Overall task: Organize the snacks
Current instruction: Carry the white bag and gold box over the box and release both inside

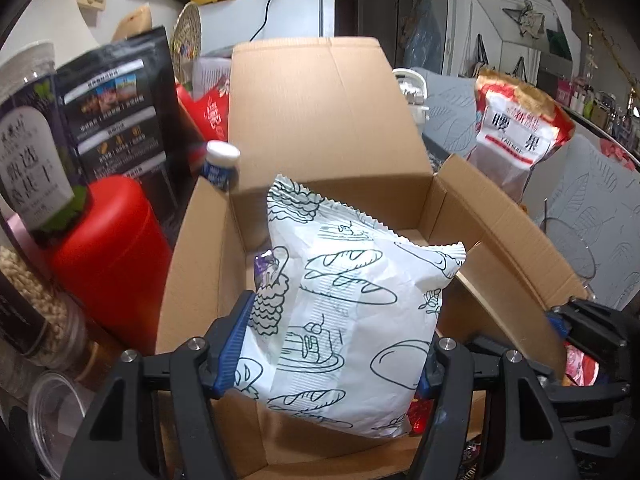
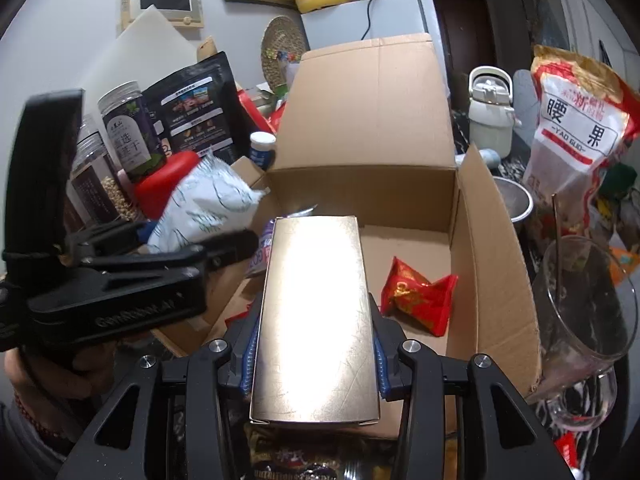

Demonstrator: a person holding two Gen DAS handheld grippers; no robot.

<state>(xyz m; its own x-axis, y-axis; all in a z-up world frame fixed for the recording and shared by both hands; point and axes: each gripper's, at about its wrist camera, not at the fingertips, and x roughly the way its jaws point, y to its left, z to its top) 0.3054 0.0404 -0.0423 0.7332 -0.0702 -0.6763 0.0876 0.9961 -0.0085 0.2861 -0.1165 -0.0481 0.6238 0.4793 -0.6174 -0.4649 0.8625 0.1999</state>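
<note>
**Both grippers loaded over the open carton**

Left gripper (image 1: 328,344): jaws pinch the white crinkle-edged snack bag printed with bread drawings (image 1: 348,300) at its lower sides. The bag hangs over the near-left part of the open brown cardboard box (image 1: 332,120); the right wrist view shows it at the left wall, above the rim.

Right gripper (image 2: 314,354): jaws clamp the long shiny gold rectangular box (image 2: 316,312) on its two long sides, held lengthwise over the carton's near edge.

Doing it well, as I judge it: lower the white bag flat against the left wall before letting go, so it does not flop across the floor space. Lay the gold box alongside, parallel to the walls. Keep the two tools apart; they crowd the same opening. Watch the clear stemmed glass (image 2: 580,320) just beside the right flap.

Contents: one red crumpled snack packet (image 2: 416,296) lies on the floor, right of centre. A purple wrapper (image 1: 266,266) shows at the left, partly hidden. The far floor is bare cardboard.
</note>
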